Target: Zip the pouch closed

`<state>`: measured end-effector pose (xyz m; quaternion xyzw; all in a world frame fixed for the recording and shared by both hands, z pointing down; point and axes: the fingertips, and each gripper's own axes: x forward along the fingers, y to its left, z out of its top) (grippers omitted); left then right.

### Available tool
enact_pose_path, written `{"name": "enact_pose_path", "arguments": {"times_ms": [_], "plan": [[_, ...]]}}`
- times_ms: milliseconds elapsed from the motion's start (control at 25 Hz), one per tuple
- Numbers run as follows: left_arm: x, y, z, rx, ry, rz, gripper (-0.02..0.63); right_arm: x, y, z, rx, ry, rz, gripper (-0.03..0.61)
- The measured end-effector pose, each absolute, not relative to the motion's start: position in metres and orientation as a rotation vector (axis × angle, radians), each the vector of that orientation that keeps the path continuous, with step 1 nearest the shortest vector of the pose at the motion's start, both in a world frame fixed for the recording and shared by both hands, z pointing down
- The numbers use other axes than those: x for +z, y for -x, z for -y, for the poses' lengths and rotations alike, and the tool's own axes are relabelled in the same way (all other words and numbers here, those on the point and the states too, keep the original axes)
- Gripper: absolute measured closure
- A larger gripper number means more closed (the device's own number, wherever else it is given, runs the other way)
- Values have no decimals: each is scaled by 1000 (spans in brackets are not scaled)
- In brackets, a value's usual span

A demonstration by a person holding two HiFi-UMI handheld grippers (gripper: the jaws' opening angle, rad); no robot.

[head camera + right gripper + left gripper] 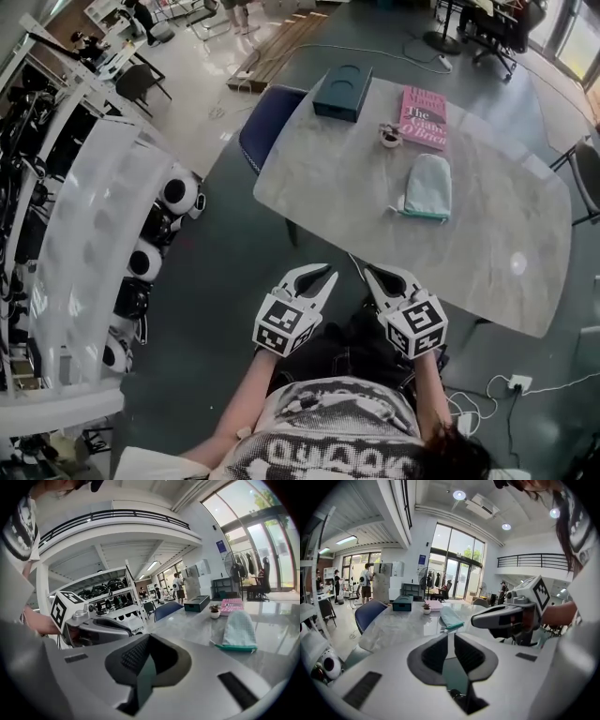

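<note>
The light teal pouch [428, 187] lies flat on the marble table [497, 262], its darker teal zip edge toward me; it also shows as the pouch [451, 618] and the pouch [239, 629] in the gripper views. Both grippers hover off the table's near edge, close to my body and well short of the pouch. My left gripper [317, 278] has a narrow gap between its jaws and nothing in it, as seen at the left gripper [451, 638]. My right gripper [378, 277] has its pads together, empty, as the right gripper [148, 641] shows.
A pink book [424, 117], a dark teal box [342, 92] and a small potted plant [390, 137] sit at the table's far end. A blue chair [265, 131] stands at the far left corner. White shelving with round white devices [155, 230] runs along the left.
</note>
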<state>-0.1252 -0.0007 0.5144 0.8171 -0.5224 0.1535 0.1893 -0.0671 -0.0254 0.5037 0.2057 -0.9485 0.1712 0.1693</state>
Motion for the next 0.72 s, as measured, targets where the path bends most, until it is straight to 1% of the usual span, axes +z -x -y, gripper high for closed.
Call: {"name": "enact_pose_path", "arguments": {"times_ms": [360, 720], "plan": [[509, 132, -46, 361, -2353, 1451, 583, 505, 82, -31, 419, -583, 2673, 578], [512, 133, -64, 367, -2396, 1409, 598, 504, 90, -47, 345, -608, 2684, 580]]}}
